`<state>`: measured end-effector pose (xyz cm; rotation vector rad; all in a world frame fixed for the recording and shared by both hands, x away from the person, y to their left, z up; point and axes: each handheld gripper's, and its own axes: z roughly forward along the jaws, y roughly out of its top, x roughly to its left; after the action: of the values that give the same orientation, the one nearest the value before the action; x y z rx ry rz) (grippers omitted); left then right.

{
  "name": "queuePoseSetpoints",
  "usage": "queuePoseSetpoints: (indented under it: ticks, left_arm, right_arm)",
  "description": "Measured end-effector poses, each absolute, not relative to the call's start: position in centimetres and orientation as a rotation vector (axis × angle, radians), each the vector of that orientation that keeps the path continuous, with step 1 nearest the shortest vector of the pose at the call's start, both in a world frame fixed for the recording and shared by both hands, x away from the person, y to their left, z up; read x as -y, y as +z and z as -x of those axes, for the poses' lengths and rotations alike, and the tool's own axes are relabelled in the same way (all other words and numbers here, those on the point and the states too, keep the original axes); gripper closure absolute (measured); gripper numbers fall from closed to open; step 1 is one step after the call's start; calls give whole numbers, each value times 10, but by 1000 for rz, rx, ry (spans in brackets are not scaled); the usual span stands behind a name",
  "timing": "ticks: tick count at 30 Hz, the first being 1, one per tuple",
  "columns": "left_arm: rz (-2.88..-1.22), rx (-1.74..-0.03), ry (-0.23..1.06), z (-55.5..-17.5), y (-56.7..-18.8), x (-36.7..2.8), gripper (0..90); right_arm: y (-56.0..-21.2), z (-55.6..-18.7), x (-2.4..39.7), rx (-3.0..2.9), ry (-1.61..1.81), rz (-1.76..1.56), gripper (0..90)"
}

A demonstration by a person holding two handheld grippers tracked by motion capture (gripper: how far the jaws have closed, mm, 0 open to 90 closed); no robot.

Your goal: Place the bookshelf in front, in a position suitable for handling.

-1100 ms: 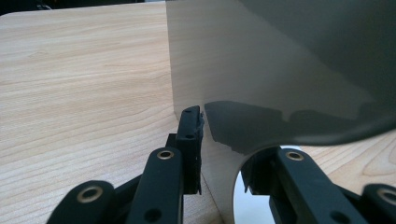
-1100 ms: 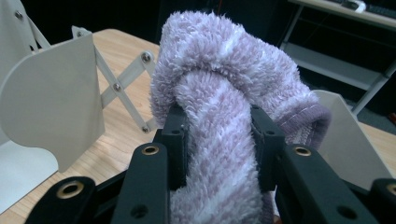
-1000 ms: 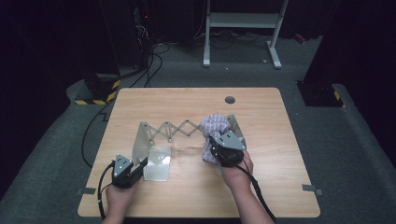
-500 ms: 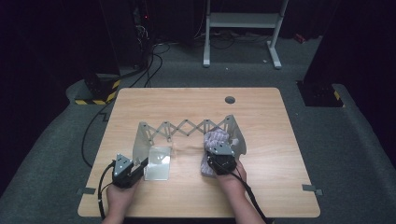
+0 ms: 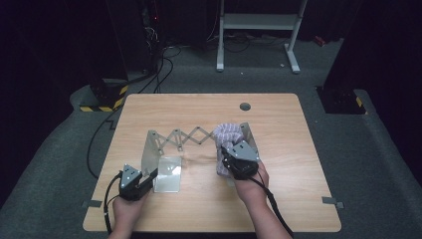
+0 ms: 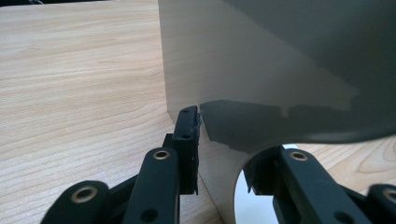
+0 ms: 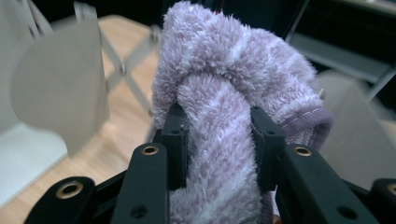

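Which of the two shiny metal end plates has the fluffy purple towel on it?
The right end plate, by the right gripper, carries the purple towel. The left end plate, which the left gripper grips, is bare.

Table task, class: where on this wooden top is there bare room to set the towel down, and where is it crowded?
Bare wood lies between the scissor rack and the table's far edge, beside the round hole, and along the right edge. The middle front is crowded: rack, purple towel, both claws.
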<state>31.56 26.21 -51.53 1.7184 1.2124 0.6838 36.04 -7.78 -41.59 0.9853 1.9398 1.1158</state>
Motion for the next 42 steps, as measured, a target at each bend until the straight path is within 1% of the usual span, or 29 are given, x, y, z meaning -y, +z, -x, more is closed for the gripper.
queuePoseSetpoints:
  ticks: [3,5,6,7,10,13,14,15,17,18,19,20,22,23,24,32,34,35,40,42]
  left_arm:
    - [-1721,-1211,683,-316,-515,-262,690]
    - [-1719,-1211,682,-316,-515,-262,689]
    - [-1719,-1210,683,-316,-515,-262,690]
    - [-1719,-1210,683,-316,-515,-262,691]
    - [-1722,-1211,683,-316,-515,-262,691]
    - [-1722,-1212,682,-316,-515,-262,695]
    - [-1721,-1213,683,-316,-515,-262,699]
    - [-1721,-1213,683,-316,-515,-262,704]
    - [-1718,-1214,681,-316,-515,-263,704]
    - [-1714,-1217,681,-316,-515,-263,704]
    - [-1714,-1217,681,-316,-515,-263,704]
    - [-1713,-1216,683,-316,-515,-263,704]
    - [-1713,-1216,683,-316,-515,-263,704]
    - [-1712,-1216,684,-316,-515,-263,704]
    - [-1711,-1217,684,-316,-515,-263,702]
    - [-1708,-1219,686,-317,-515,-264,699]
    - [-1706,-1220,689,-317,-515,-264,697]
    - [-1706,-1220,689,-317,-515,-264,697]
    - [-1707,-1220,692,-319,-515,-264,693]
    - [-1707,-1223,693,-319,-515,-264,688]
  right_arm:
    - [-409,-361,78,-1923,1130,-980,653]
    - [-410,-363,77,-1930,1128,-984,653]
    - [-417,-364,74,-1955,1104,-989,654]
    - [-417,-364,74,-1955,1104,-989,654]
    - [-436,-365,72,-1983,1076,-1011,655]
    - [-445,-366,72,-2006,1055,-1028,655]
    - [-455,-368,71,-2041,1012,-1041,655]
    - [-455,-368,71,-2041,1012,-1041,655]
    - [-469,-371,68,-2078,963,-1048,655]
    - [-483,-373,66,-2113,915,-1059,655]
    - [-483,-373,66,-2113,915,-1059,655]
    - [-495,-373,64,-2140,871,-1062,655]
    - [-506,-375,63,-2184,829,-1073,655]
    - [-506,-375,63,-2184,829,-1073,655]
    - [-517,-375,62,-2224,792,-1050,655]
    - [-514,-364,63,-2244,811,-1026,654]
    - [-513,-353,64,-2262,856,-1014,654]
    - [-513,-353,64,-2262,856,-1014,654]
    - [-507,-322,66,-2246,989,-978,652]
    - [-505,-318,66,-2241,1015,-975,652]
